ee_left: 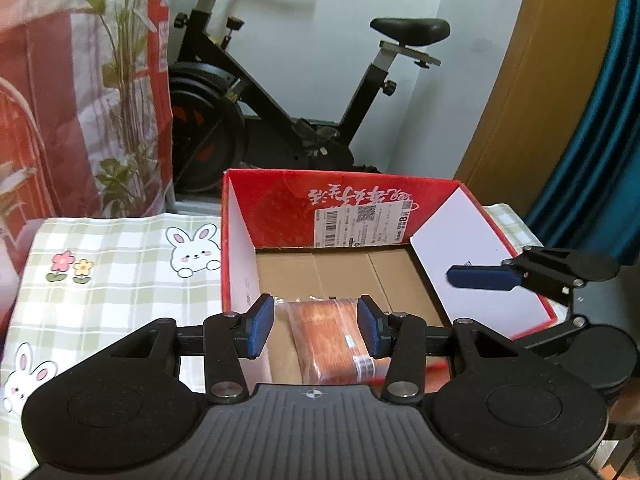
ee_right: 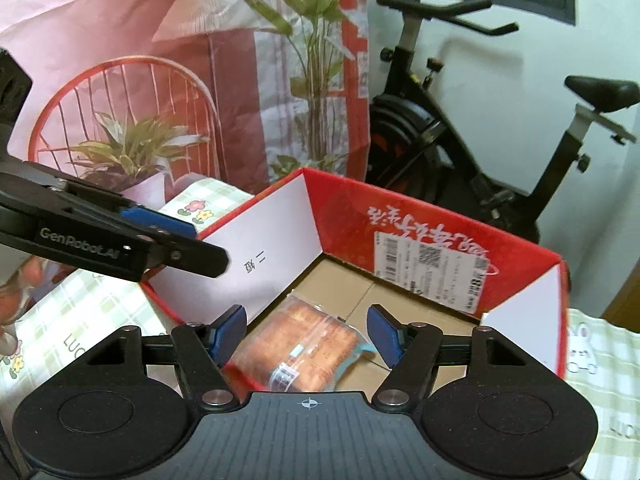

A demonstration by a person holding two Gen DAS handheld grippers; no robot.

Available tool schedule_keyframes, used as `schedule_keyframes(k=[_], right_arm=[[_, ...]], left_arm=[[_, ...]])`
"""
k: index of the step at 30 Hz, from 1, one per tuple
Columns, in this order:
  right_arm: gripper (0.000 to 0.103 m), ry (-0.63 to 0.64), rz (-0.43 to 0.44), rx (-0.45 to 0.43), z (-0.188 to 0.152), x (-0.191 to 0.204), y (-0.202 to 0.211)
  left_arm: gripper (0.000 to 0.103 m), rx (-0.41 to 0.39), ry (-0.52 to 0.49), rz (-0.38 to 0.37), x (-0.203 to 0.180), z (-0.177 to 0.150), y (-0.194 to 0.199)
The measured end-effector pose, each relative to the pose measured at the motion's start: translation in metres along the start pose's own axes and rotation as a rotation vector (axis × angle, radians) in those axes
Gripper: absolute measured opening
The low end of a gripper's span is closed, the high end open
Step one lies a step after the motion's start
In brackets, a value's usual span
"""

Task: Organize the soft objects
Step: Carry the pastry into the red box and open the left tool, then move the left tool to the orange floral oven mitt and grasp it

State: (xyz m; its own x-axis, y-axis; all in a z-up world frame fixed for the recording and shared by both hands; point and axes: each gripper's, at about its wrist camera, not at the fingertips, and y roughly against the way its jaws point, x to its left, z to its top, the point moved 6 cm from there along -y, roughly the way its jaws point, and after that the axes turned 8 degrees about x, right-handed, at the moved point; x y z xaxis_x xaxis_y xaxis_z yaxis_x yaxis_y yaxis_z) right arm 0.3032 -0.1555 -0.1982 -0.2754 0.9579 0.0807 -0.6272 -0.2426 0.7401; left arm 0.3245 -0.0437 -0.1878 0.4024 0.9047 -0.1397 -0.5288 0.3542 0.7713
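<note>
- Bedroom corner, exercise bike [ee_left: 280,92] behind; desk under a checked bunny cloth [ee_left: 120,264].
- Left gripper [ee_left: 316,326] fingers part open; wrapped orange packet [ee_left: 332,340] shows between them, one pad close to it; grip unclear.
- Right gripper [ee_right: 308,334] fingers wider, clear of the packet.
- Packet lies inside the red box [ee_left: 280,200], apparently placed.
- No other soft items visible; remainder unknown.

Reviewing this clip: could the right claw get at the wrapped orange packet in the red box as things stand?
Probably yes. The wrapped orange packet lies on the bottom of the open-topped red box, just ahead of the right claw, whose jaws stand apart. The left claw sits off to one side, not in its way.
</note>
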Motion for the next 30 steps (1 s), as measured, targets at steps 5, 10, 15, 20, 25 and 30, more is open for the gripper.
schedule_keyframes(k=[5,10,15,20,25,30], right_arm=[[0.063,-0.007,-0.022,-0.039,-0.011,0.008,0.029],[0.063,-0.028,-0.030,-0.074,-0.026,0.019,0.052],[0.063,-0.051,-0.031,-0.088,-0.052,0.032,0.065],[0.063,-0.079,-0.034,-0.072,-0.086,0.046,0.072],[0.063,-0.105,-0.035,-0.029,-0.123,0.059,0.070],[0.063,-0.112,-0.037,0.016,-0.156,0.071,0.066]], left_arm=[[0.047,-0.025,-0.004,0.008,-0.004,-0.018,0.024],[0.047,-0.041,-0.005,0.008,-0.009,-0.043,0.042],[0.047,-0.037,-0.014,-0.012,-0.017,-0.072,0.051],[0.047,-0.007,-0.013,-0.049,-0.028,-0.107,0.051],[0.047,0.026,0.010,-0.083,-0.034,-0.139,0.047],[0.047,0.068,0.067,-0.106,-0.029,-0.165,0.039]])
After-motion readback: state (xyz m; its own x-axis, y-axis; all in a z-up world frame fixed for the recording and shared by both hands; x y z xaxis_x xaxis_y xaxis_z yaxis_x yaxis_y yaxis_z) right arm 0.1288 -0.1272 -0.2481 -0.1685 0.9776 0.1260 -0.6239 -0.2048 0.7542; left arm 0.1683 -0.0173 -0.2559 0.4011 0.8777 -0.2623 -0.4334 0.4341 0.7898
